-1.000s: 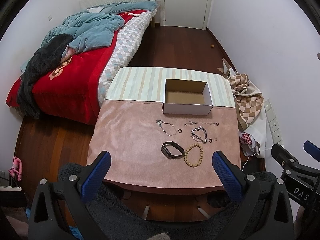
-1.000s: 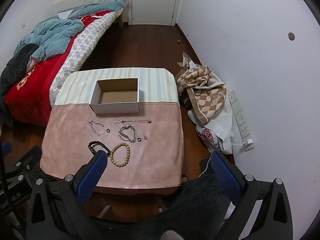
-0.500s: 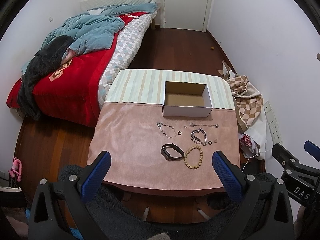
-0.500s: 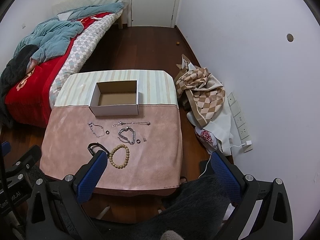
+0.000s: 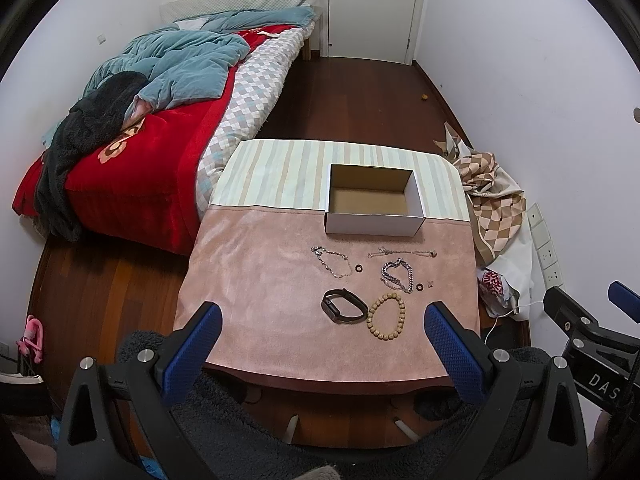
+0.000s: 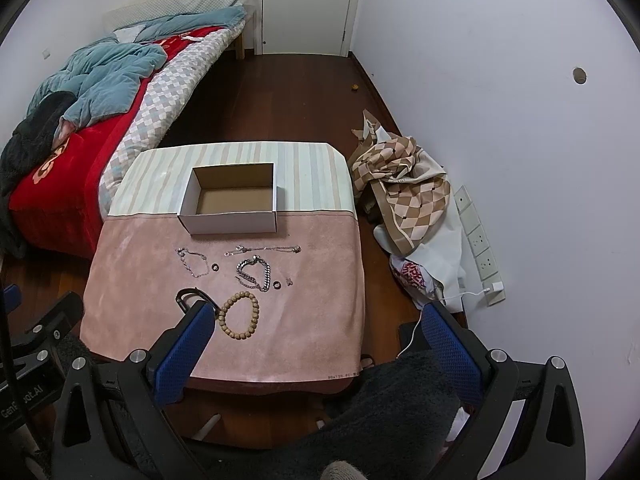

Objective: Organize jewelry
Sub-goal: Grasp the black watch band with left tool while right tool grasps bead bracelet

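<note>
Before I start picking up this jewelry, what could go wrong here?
Three likely risks:
1. The small dark rings and the tiny piece may slip from wide padded fingers.
2. The black band touches the wooden bead bracelet, so grabbing one could drag the other.
3. The thin chain lies just in front of the open box; it may snag the cloth or dangle over the rim.

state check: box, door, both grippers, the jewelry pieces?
white cardboard box: open, empty
white door: closed
left gripper: open, empty
right gripper: open, empty
wooden bead bracelet: closed loop, flat on cloth
black smart band: fastened loop, on cloth
silver chain bracelet: bunched, on cloth
</note>
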Demonstrator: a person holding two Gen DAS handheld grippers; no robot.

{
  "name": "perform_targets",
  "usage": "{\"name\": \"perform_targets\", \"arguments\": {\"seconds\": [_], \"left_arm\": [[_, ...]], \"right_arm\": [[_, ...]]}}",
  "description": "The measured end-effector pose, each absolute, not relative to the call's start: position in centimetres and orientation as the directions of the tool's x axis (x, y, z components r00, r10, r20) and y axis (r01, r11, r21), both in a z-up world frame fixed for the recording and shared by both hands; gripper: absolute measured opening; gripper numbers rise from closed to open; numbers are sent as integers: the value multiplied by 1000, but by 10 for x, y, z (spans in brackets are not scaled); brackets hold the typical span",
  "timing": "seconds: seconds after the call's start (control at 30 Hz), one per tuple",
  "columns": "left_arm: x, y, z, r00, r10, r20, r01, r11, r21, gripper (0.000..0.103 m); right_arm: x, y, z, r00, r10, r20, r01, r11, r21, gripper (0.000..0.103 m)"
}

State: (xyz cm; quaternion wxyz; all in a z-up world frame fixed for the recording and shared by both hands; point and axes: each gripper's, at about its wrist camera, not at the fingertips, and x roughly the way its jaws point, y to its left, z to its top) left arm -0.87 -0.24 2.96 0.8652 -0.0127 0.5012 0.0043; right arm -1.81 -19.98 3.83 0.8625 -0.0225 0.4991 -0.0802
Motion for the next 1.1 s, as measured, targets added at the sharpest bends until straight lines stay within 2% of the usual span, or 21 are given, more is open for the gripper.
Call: {"name": "perform_targets", "arguments": {"seconds": [0.3,0.43,0.7,0.87,1.1], "left_arm": [[10,1,23,501,-2,-865,-45,999,-29,103],[35,9,2,513,62,-856,-74,997,28,103],[84,14,-94,388,171,-906,-78,985,153,103],[94,8,-159,256,180,-950,-56,984,172,103],[96,6,-205,157,164,-974,-64,986,156,103]], "right_arm": [[-14,-200,36,489,-145,-860,120,988,-98,103],[5,-204,21,475,-110,-873,114,992,-63,103],[64,-195,-93,310,-86,-947,77,995,-66,103],[81,-184,-174,215,-54,-975,35,998,-47,95],[95,-180,-249,99,27,-995,69,997,34,71]]}}
